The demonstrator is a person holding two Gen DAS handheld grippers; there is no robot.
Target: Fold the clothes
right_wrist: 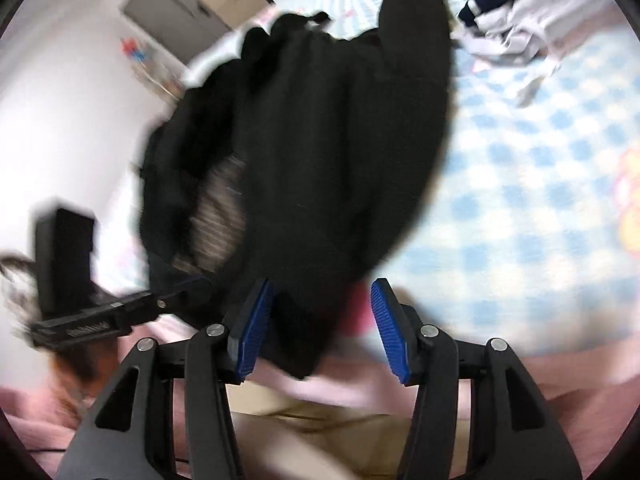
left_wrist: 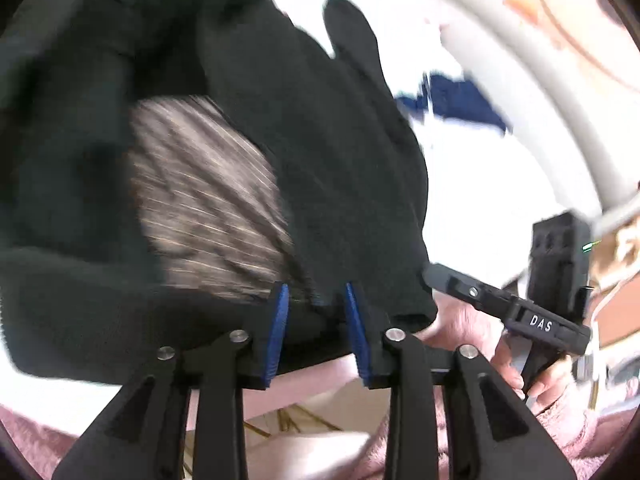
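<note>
1. Releasing stage, by the look of it: both grippers sit at the near hem of a black fleece garment (left_wrist: 328, 168) spread on a bed, with jaws parted.
2. Left gripper (left_wrist: 316, 332): blue pads apart, hem fabric between them but not visibly pinched; reads as let go, not clenched.
3. Right gripper (right_wrist: 320, 328): pads wide apart, a flap of the black cloth hangs down near the left pad, right pad clear of it; released.
4. Garment location: lies on the blue-and-white checked bedsheet (right_wrist: 520, 208), near edge bunched at the grippers, a sleeve (right_wrist: 416, 12) pointing away toward the far side. Striped brownish lining (left_wrist: 208, 200) shows where the front falls open.
5. From the left wrist view the person's hand (left_wrist: 516, 344) holds the right gripper just beside the hem, to the right.
6. Other clothes: a navy-and-white pile (right_wrist: 516, 16) lies well apart at the far right of the bed, untouched.
7. Step judged: early, garment laid out or being flattened, no clean fold seen yet. Heavy blur, so hem edges are uncertain.
8. Next move likely calls for regripping, one gripper on each side edge or a sleeve, closing firmly on a single layer of thick fleece, then carrying it across the body toward the middle. Risk: the open front and lining bunch up.
</note>
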